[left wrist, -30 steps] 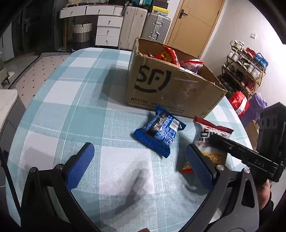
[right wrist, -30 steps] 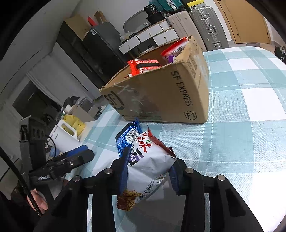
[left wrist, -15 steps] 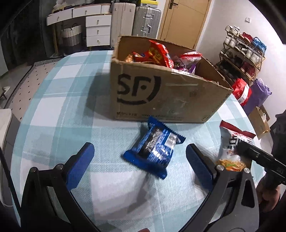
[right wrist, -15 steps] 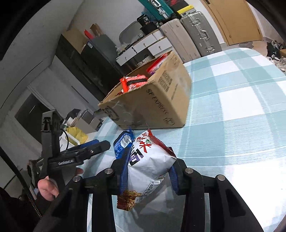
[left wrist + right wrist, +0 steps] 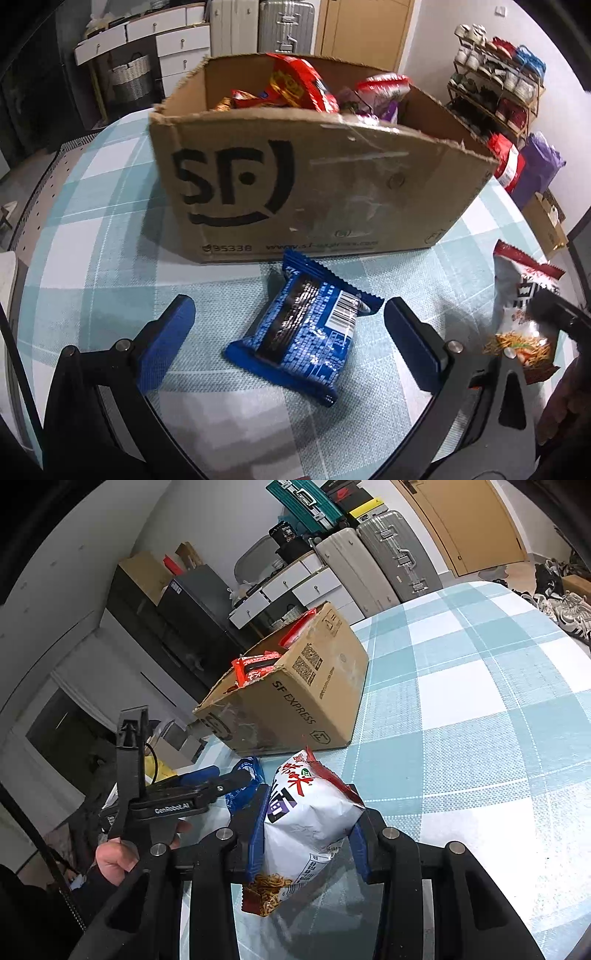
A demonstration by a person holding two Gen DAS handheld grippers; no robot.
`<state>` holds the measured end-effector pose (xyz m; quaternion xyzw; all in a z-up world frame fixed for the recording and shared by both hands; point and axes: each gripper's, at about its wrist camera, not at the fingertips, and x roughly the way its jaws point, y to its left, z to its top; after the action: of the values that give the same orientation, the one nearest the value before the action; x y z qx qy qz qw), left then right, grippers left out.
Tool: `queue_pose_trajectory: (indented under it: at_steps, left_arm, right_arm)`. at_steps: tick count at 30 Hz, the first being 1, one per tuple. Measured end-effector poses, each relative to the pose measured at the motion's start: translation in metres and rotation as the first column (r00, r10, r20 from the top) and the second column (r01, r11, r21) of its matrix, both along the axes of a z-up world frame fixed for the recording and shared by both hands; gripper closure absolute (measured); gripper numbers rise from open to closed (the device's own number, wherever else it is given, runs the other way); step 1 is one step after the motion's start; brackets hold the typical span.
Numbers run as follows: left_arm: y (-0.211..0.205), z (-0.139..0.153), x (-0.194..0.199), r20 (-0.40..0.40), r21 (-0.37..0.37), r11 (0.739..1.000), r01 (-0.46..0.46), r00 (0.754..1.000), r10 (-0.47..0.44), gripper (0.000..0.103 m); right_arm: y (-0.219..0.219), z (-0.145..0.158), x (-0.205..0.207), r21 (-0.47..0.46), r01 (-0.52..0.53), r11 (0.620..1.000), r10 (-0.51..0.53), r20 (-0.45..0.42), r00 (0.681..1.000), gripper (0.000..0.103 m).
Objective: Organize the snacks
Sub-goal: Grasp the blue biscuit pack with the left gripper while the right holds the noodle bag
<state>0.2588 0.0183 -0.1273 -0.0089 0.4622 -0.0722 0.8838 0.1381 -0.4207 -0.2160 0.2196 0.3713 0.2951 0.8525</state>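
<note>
Between the left gripper's (image 5: 288,325) wide-open jaws lies a blue packet (image 5: 303,328); right gripper (image 5: 306,834) clamps a white bag (image 5: 306,823).

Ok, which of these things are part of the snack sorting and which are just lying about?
Job:
SF cardboard box with snacks inside
blue snack packet between the open left gripper jaws
white noodle snack bag held by the right gripper

Lying about:
suitcases
shoe rack
white drawers

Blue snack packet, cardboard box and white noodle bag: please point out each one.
blue snack packet (image 5: 306,328), left wrist view, middle of its wrapper.
cardboard box (image 5: 314,188), left wrist view, front wall.
white noodle bag (image 5: 306,823), right wrist view, white middle panel.
</note>
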Motion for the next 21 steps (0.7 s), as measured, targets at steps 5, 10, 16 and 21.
queue_pose_trajectory:
  at_steps: [5,10,16,21]
  left_arm:
    - [-0.004,-0.007,0.005,-0.012,0.014,1.000,0.008,1.000,-0.008,0.012]
    - [-0.003,-0.013,0.006,-0.034,0.013,1.000,0.019,0.999,-0.019,0.061]
    - [-0.001,-0.010,-0.004,-0.022,-0.001,0.999,0.053,0.998,-0.053,0.061]
    - [0.001,0.005,-0.017,0.005,-0.019,0.999,0.040,0.999,-0.040,0.061]
  right_arm:
    - [0.001,0.003,-0.002,-0.004,-0.001,1.000,0.001,0.004,1.000,0.064]
    - [0.003,0.004,-0.003,-0.001,-0.007,1.000,0.007,0.008,1.000,0.064]
    - [0.008,0.008,-0.004,0.000,-0.013,1.000,0.013,0.015,1.000,0.064]
    - [0.012,0.015,-0.009,-0.001,-0.020,1.000,0.020,0.031,0.999,0.064]
